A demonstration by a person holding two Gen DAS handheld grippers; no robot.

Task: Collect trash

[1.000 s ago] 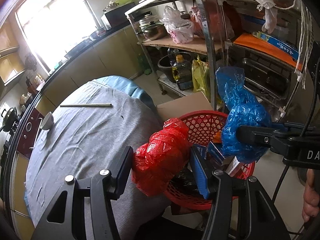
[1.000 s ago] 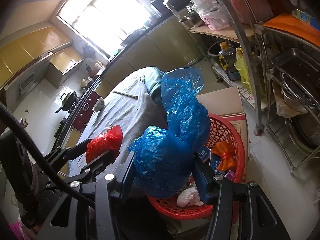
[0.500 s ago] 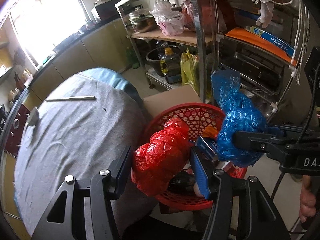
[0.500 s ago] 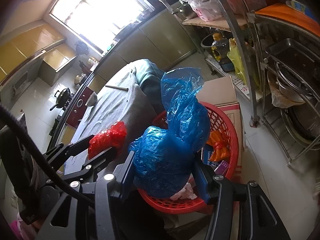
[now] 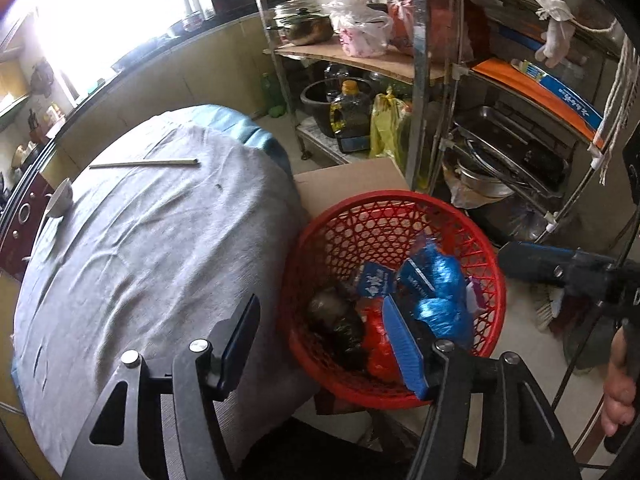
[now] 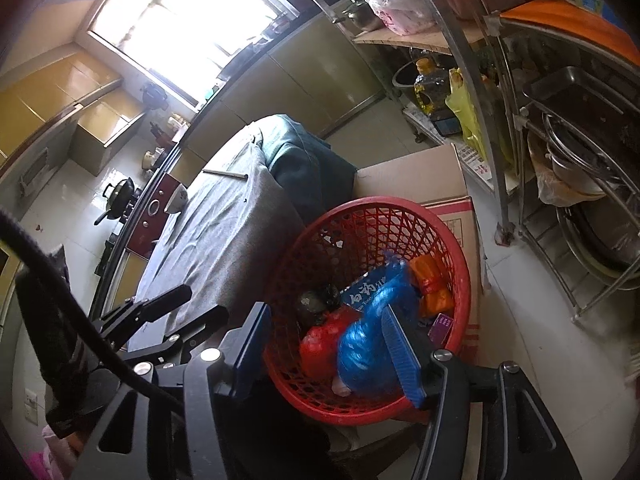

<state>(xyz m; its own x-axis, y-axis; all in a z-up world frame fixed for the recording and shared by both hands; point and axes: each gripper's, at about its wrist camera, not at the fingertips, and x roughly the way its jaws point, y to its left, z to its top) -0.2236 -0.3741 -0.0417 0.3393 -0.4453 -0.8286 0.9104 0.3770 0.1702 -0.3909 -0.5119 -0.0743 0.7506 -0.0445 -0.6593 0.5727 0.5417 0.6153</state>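
Observation:
A red mesh basket (image 5: 400,208) (image 6: 404,210) stands beside the table on a cardboard box. The red plastic bag (image 5: 374,340) (image 6: 320,346) and the blue plastic bag (image 5: 444,292) (image 6: 366,344) lie inside it among other trash. My left gripper (image 5: 320,344) is open and empty above the basket's near left rim. My right gripper (image 6: 324,350) is open and empty above the basket; it also shows in the left wrist view (image 5: 560,268) at the right.
A round table with a grey cloth (image 5: 140,240) carries a metal rod (image 5: 144,164) and a small bowl (image 5: 60,200). A cardboard box (image 6: 424,176) sits under the basket. A metal shelf rack (image 5: 440,80) with pots, bottles and bags stands at the right.
Both grippers opened and dropped their bags. The red bag and the blue bag fell into the red basket, and both grippers now stand empty over it.

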